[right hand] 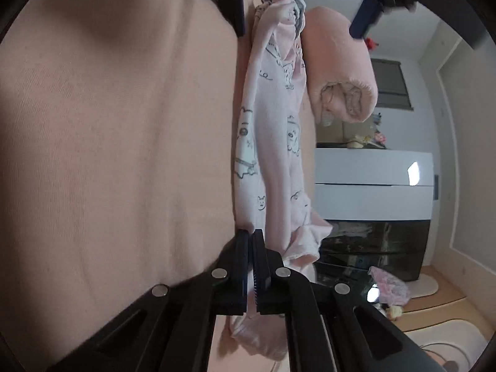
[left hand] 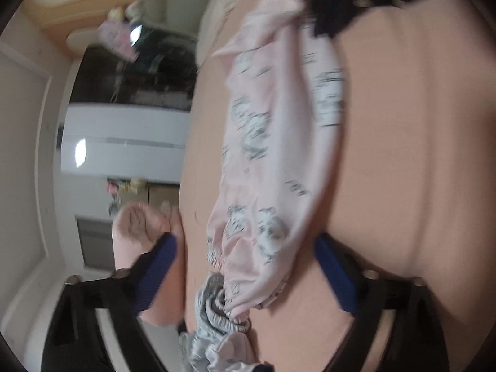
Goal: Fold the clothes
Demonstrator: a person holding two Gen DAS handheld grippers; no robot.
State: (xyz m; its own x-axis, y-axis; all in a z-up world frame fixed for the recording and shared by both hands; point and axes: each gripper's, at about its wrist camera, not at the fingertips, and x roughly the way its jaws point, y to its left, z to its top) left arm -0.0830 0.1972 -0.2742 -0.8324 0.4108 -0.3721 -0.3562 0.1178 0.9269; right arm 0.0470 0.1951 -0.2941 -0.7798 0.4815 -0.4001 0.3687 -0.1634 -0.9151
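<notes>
We see a pale pink garment (right hand: 272, 142), printed with small grey cartoon animals, lying as a long bunched strip on a peach-pink bed sheet (right hand: 108, 139); it looks like pyjama trousers, though we cannot be sure of the cut. In the right wrist view the strip runs from 12 o'clock down to 6 o'clock, and the right claw (right hand: 250, 238) sits at its near end with its two black fingers drawn almost together, pinching the garment's edge; the cloth bulges out beneath the fingers at 6 o'clock. At the far end, near 12 o'clock, the left claw (right hand: 297, 18) stands with its blue-padded fingers well apart on either side of the gathered end. At 2 o'clock from the strip a rolled peach-pink blanket (right hand: 341, 71) lies just beside it on the bed. In the left wrist view, which is blurred, the same garment (left hand: 279, 142) runs from 6 o'clock up to 12 o'clock. The left claw (left hand: 245, 248) is wide here, one blue pad (left hand: 155, 272) at 8 o'clock and the other at 4 o'clock, with the gathered elastic waistband (left hand: 229, 307) lying between them and touched by neither. A grey printed piece of cloth (left hand: 214, 341) sits bunched against the waistband at 6 o'clock. At 12 o'clock the right claw (left hand: 328, 12) shows dark at the far end of the garment. Beyond the bed a white cabinet (right hand: 372, 186) stands above a glossy black one (right hand: 375, 248).
</notes>
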